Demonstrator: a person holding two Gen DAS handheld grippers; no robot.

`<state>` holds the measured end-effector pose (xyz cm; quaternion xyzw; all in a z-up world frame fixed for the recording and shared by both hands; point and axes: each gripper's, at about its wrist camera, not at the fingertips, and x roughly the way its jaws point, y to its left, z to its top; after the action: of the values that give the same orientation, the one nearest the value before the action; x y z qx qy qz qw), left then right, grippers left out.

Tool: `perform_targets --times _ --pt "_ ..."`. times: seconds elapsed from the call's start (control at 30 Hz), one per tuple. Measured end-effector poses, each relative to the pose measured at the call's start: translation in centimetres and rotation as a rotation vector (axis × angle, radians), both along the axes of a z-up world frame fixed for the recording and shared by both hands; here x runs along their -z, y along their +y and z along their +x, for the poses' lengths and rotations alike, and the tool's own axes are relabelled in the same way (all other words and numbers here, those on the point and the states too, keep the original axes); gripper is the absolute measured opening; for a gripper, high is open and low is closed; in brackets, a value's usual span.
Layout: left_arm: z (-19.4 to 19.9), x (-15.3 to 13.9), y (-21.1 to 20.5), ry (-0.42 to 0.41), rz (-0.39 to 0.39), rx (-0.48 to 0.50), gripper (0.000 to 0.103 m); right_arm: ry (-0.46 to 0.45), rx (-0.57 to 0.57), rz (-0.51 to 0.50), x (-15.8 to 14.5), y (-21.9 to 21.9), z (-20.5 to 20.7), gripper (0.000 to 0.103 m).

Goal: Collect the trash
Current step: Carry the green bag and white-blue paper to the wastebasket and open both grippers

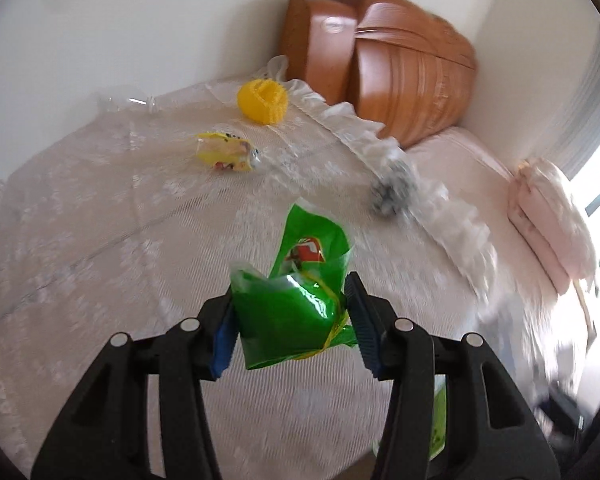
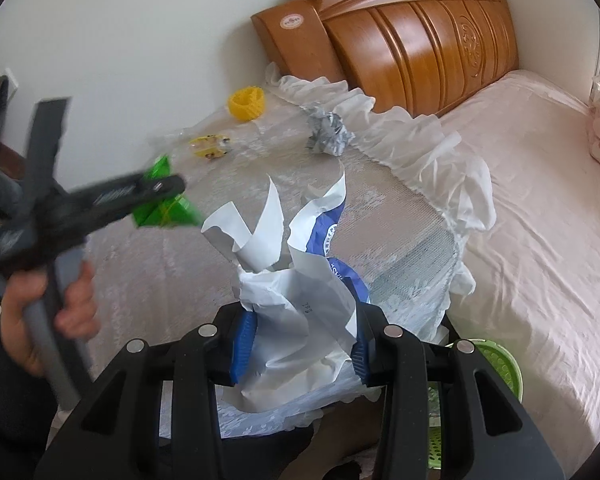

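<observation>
The left gripper (image 1: 290, 320) clamps a green wrapper (image 1: 296, 304) (lifted off the bedspread (image 1: 100, 220)); the right gripper (image 2: 302, 346) pinches crumpled white paper (image 2: 296, 312).

Home bedroom: carved wooden headboard (image 2: 416, 28), pink-sheeted bed (image 2: 540, 200), folded quilt (image 1: 548, 216)

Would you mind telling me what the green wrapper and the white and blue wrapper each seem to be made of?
Green wrapper: glossy plastic film, judging by sharp highlights and translucent edges. White and blue wrapper: probably matte paper or paper-like sheet; it holds stiff creases and curled torn strips without shine.
</observation>
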<state>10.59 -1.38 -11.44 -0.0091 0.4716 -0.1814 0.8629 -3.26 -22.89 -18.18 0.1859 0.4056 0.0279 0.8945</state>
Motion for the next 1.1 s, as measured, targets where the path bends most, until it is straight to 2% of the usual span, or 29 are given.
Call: perform_targets --times 0.3,0.67,0.77,0.87,1.0,1.1 --pt "-8.5 -1.0 -0.2 -0.009 -0.008 0.224 0.049 0.023 0.033 -0.007 0.6 0.7 -4.2 0.040" --pt "-12.0 -1.3 -5.9 -0.017 0.016 0.430 0.049 0.050 0.230 -0.013 1.7 -3.4 -11.4 0.040" --pt "-13.3 -1.0 -7.7 -0.018 0.032 0.494 0.049 0.095 0.297 -0.043 2.9 -5.0 -13.0 0.040" --pt "-14.8 -0.6 -9.5 -0.013 0.037 0.557 0.049 0.187 0.363 -0.091 5.5 -6.7 -14.3 0.040" --pt "-16.6 -0.6 -11.3 -0.029 0.038 0.620 0.049 0.267 0.433 -0.009 9.6 -9.3 -16.3 0.040" --pt "-17.4 -0.6 -12.4 -0.037 0.036 0.642 0.049 0.293 0.454 0.001 11.1 -10.3 -17.3 0.040"
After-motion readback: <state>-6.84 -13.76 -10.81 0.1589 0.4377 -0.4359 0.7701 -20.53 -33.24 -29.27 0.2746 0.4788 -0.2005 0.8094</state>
